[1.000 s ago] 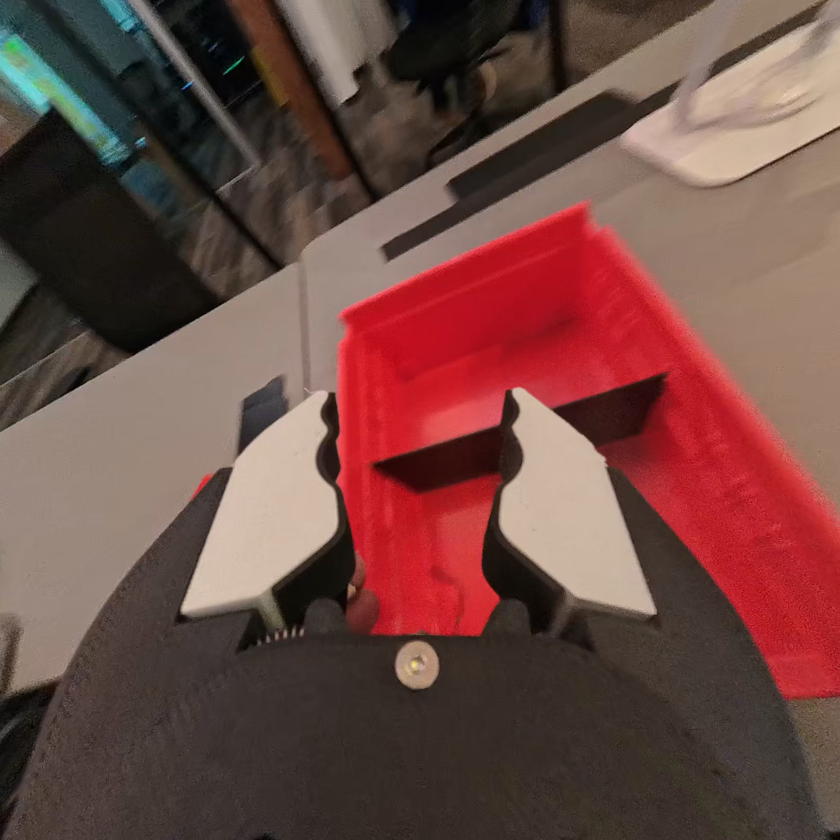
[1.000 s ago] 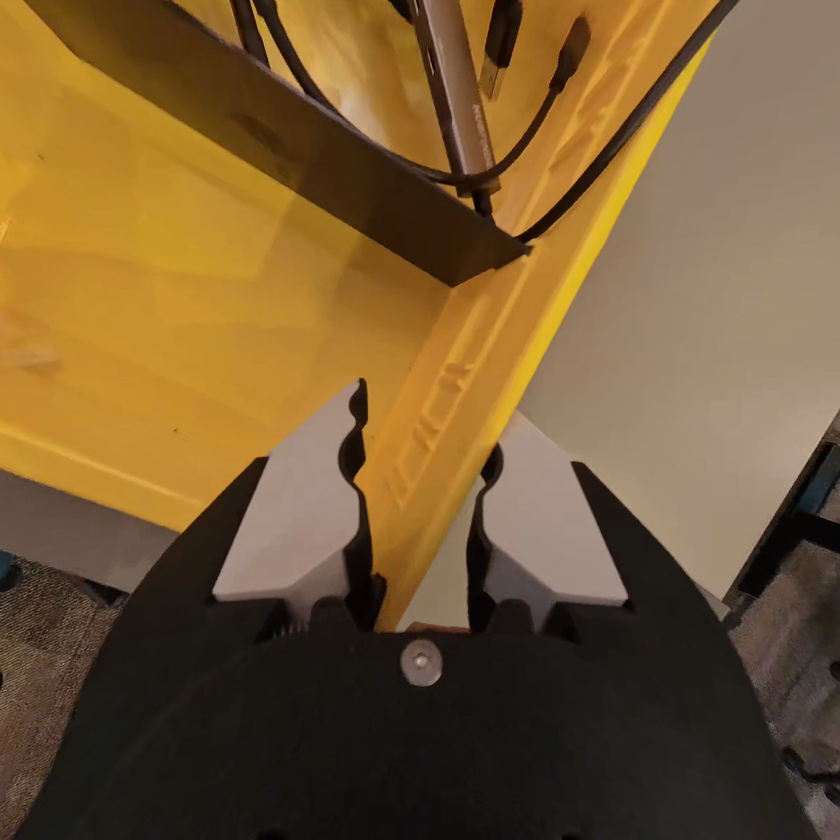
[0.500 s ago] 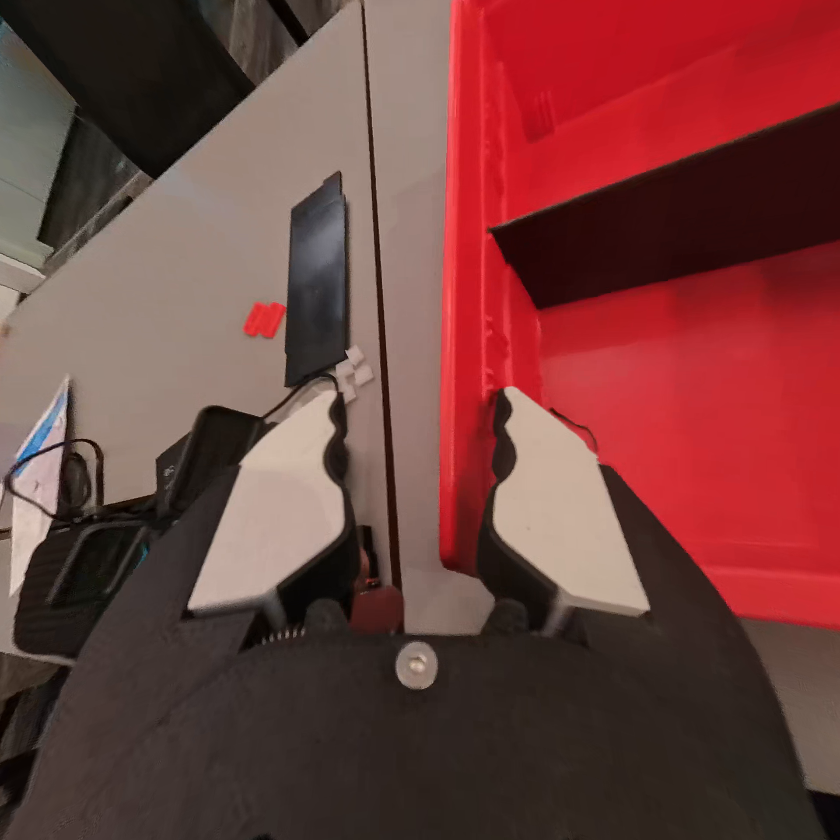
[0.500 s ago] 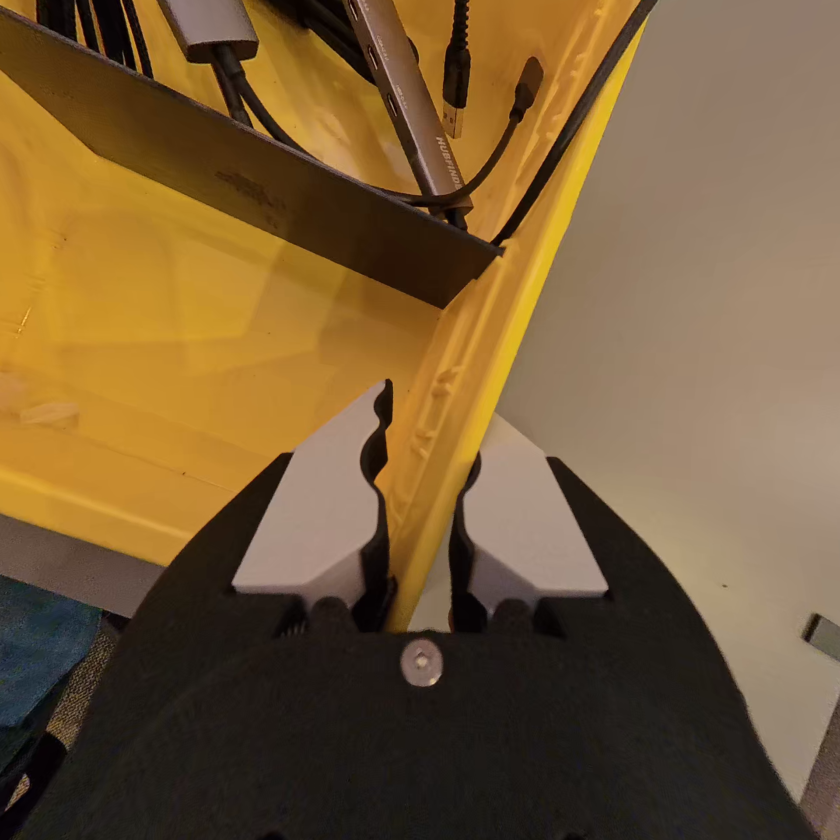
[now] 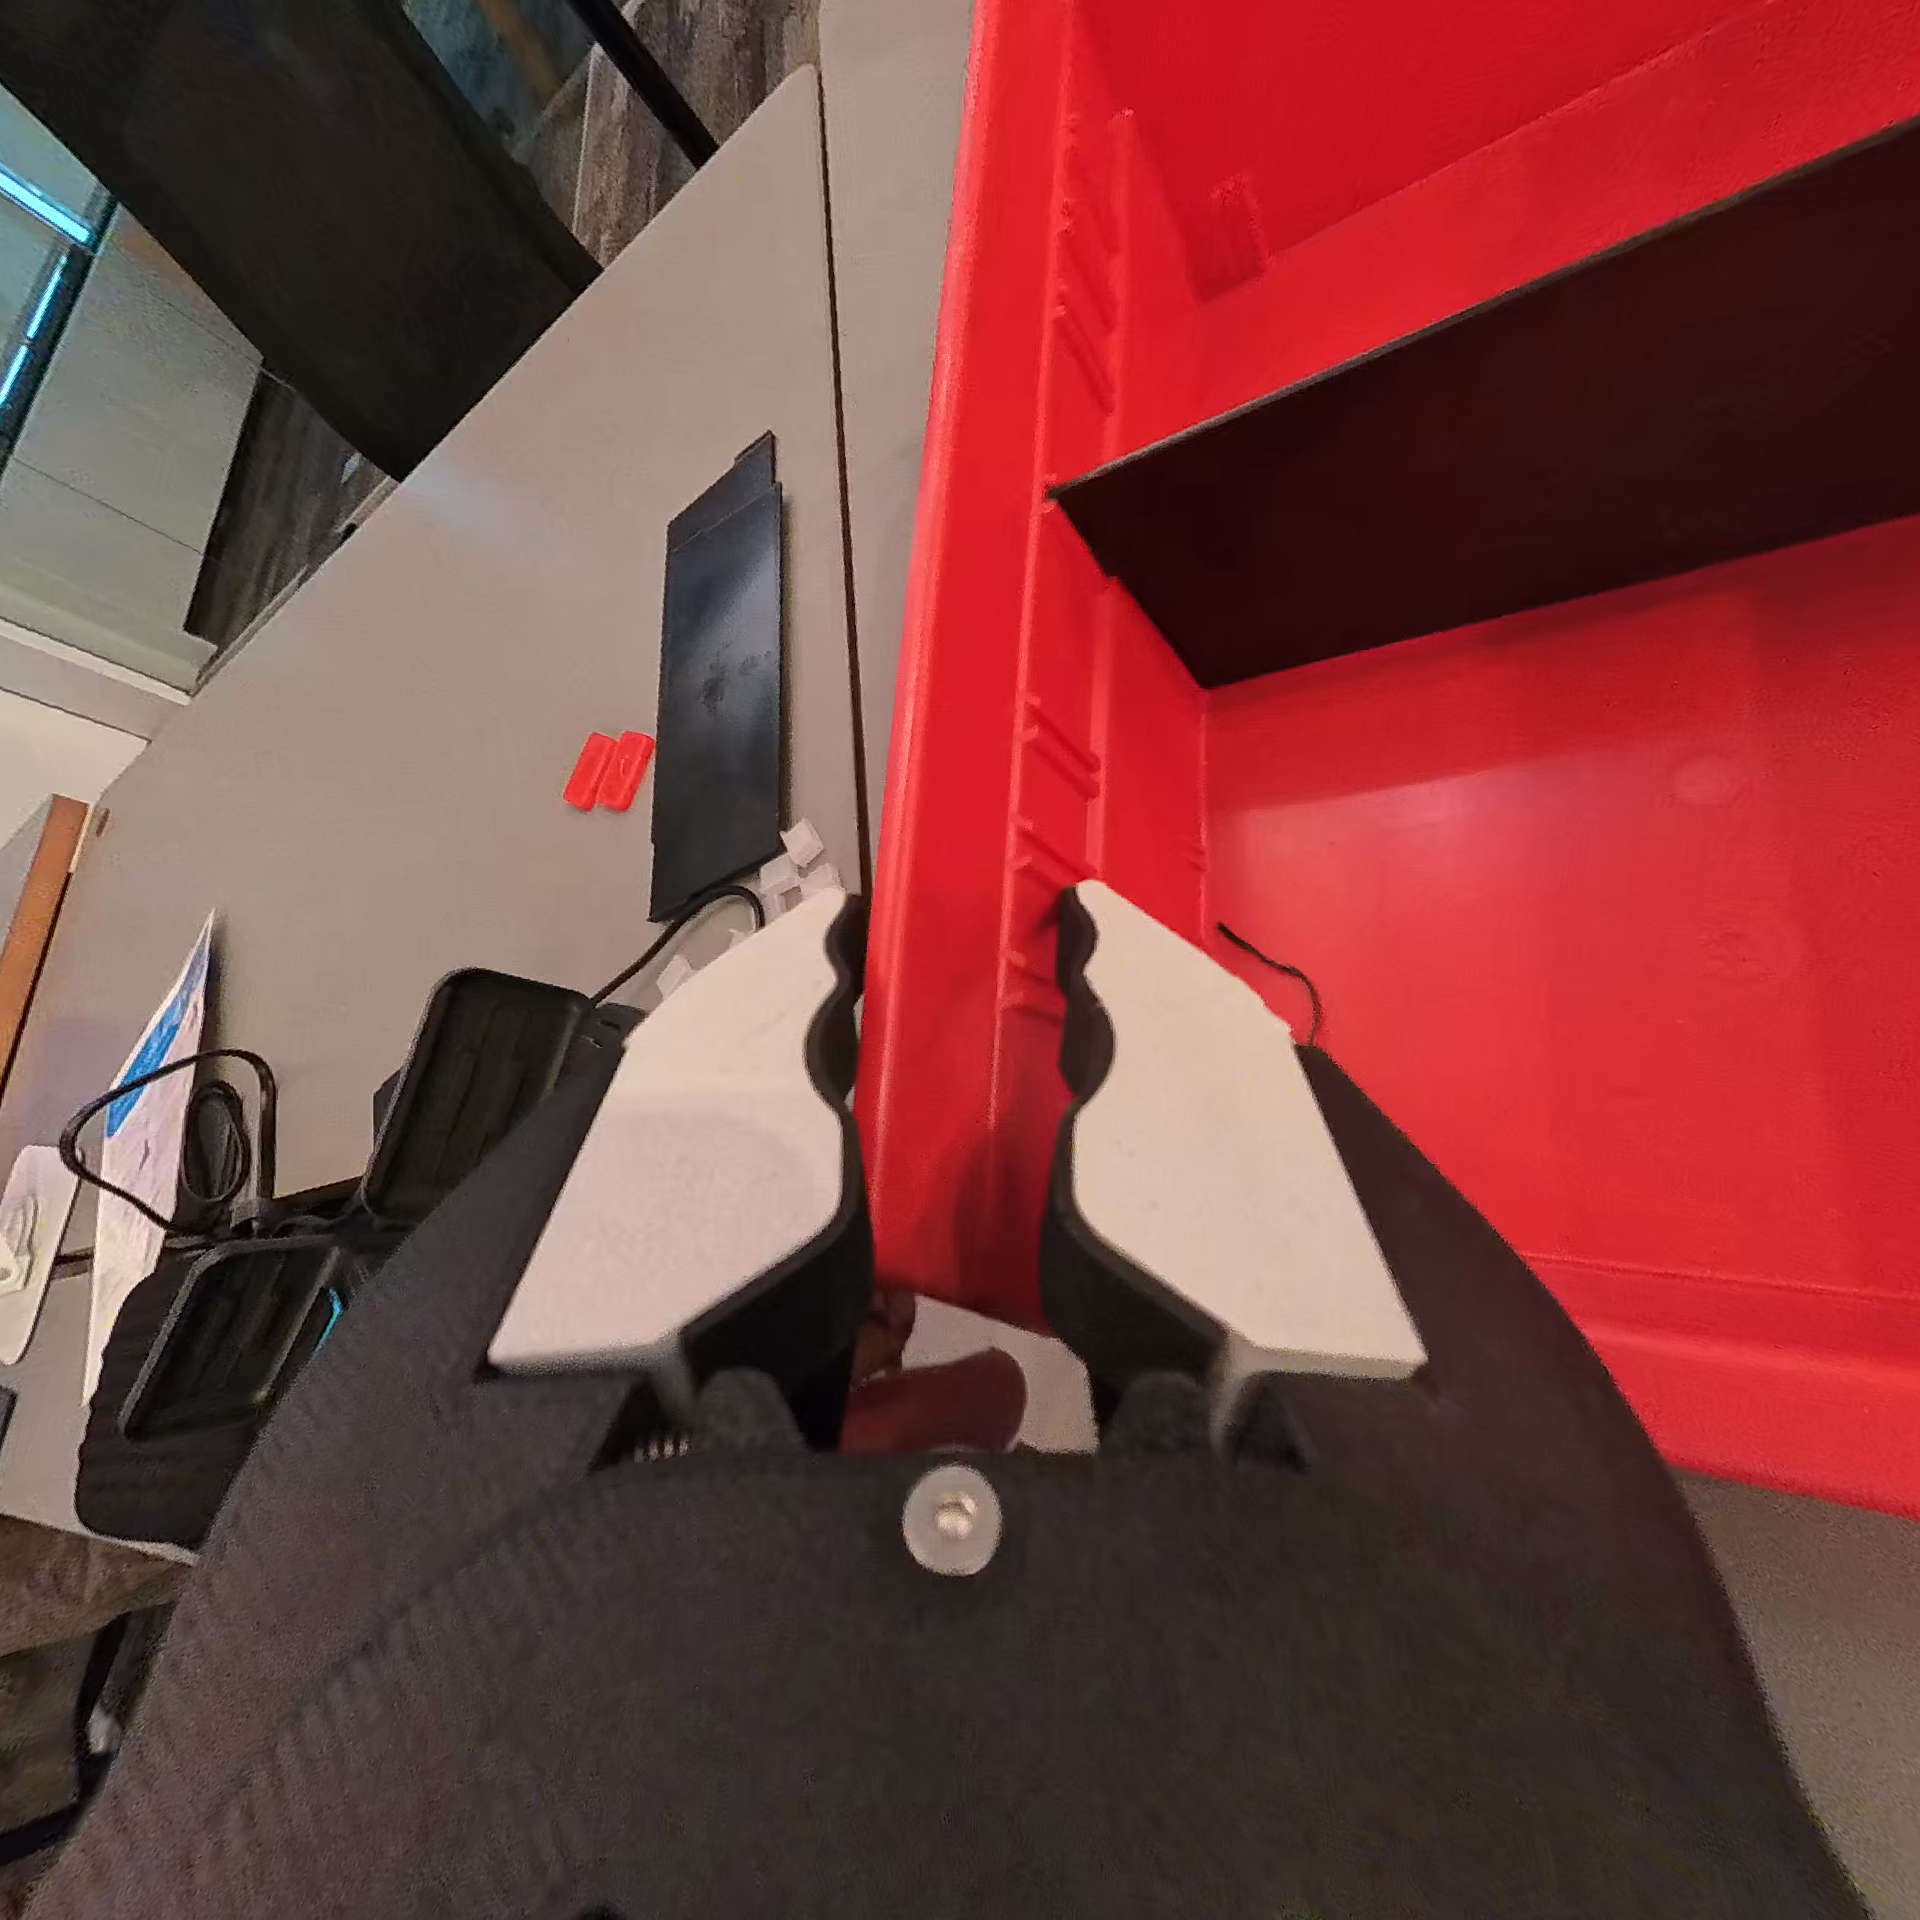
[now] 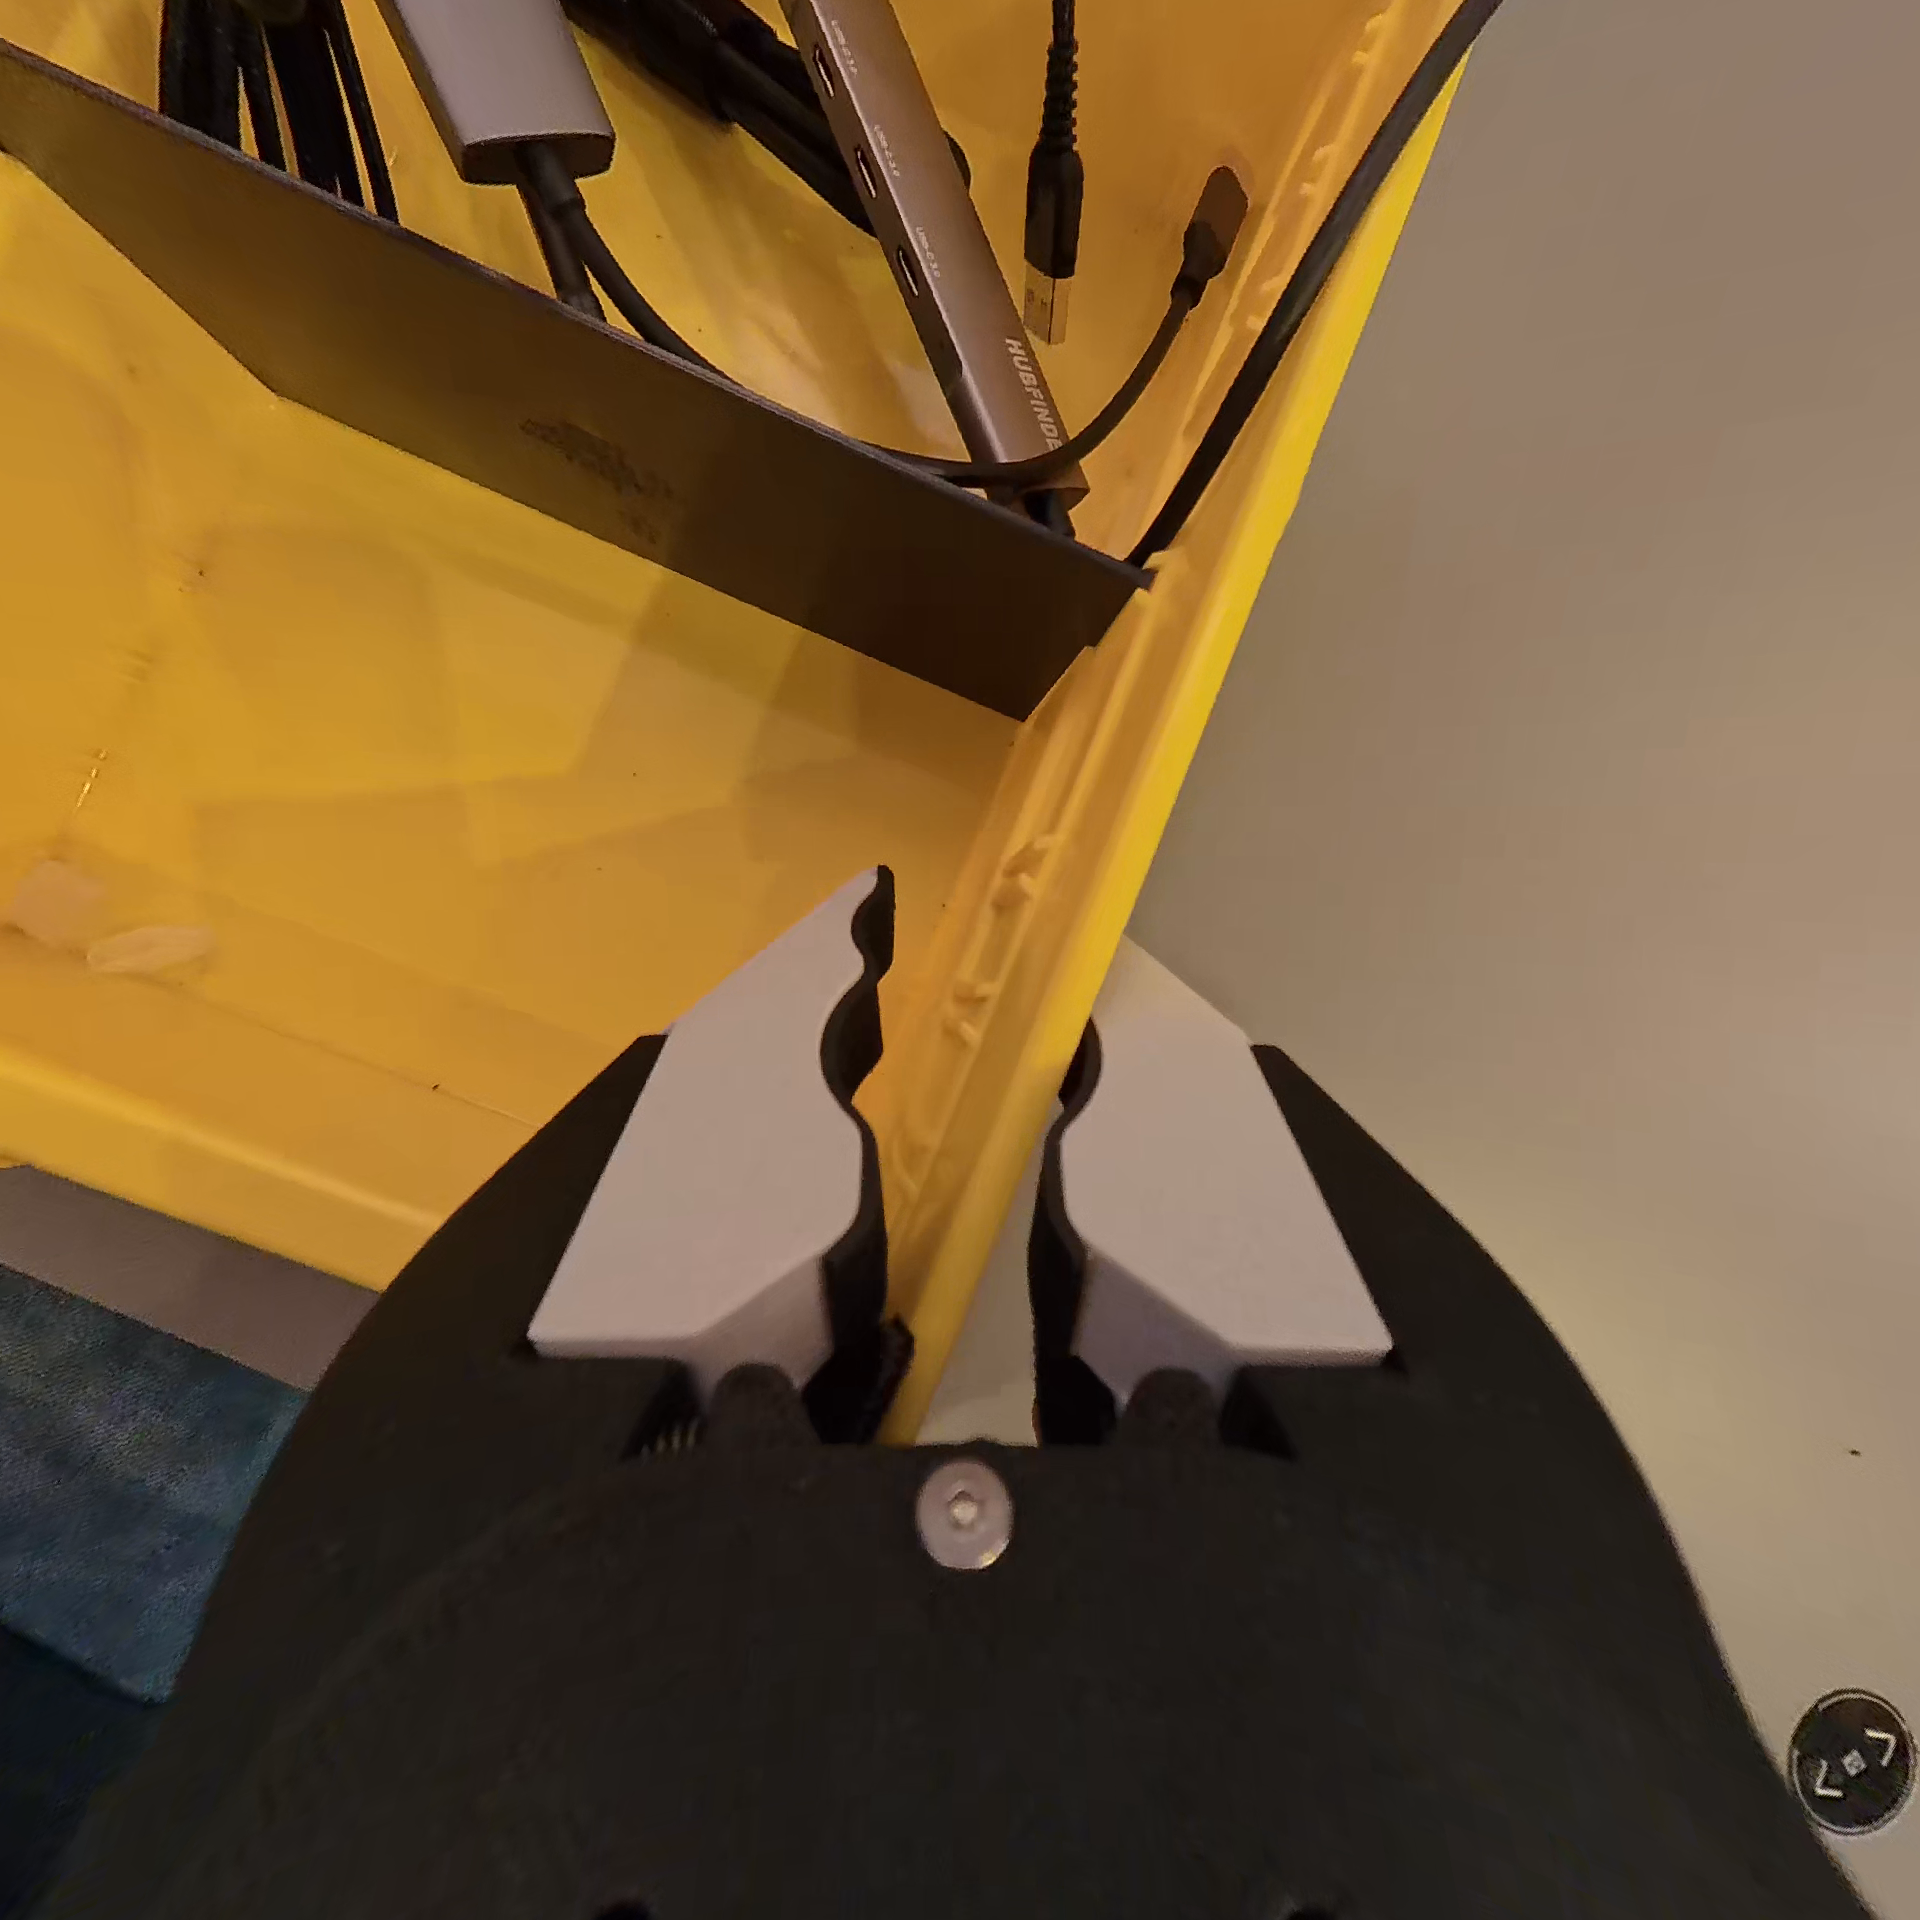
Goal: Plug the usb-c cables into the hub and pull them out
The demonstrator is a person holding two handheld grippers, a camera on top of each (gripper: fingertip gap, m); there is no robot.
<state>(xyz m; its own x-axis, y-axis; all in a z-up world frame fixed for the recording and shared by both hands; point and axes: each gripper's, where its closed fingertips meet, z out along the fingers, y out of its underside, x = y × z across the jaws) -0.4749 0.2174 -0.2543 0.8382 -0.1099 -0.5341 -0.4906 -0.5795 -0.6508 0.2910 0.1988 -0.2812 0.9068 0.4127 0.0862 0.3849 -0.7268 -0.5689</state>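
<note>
In the right wrist view, a yellow bin (image 6: 416, 831) holds a long grey hub (image 6: 935, 260), a second grey hub (image 6: 499, 94) and several black cables behind a black divider (image 6: 623, 447). A loose USB-A plug (image 6: 1049, 260) and a small black plug (image 6: 1210, 218) lie beside the long hub, and nothing shows plugged into its visible ports. My right gripper (image 6: 997, 935) is shut on the yellow bin's right wall near its front corner. In the left wrist view, my left gripper (image 5: 956, 935) is shut on the left wall of a red bin (image 5: 1558, 935).
The red bin has a black divider (image 5: 1507, 499) and a thin black wire (image 5: 1278, 977) inside. Left of it on the grey table lie a black flat plate (image 5: 722, 686), small red pieces (image 5: 611, 767), black devices (image 5: 478, 1091) and looped cable (image 5: 166, 1132). A black cable (image 6: 1299, 343) hangs over the yellow rim.
My left gripper dropped from above the red bin onto its left wall and closed on it. My right gripper closed tighter on the yellow wall and drew back a little.
</note>
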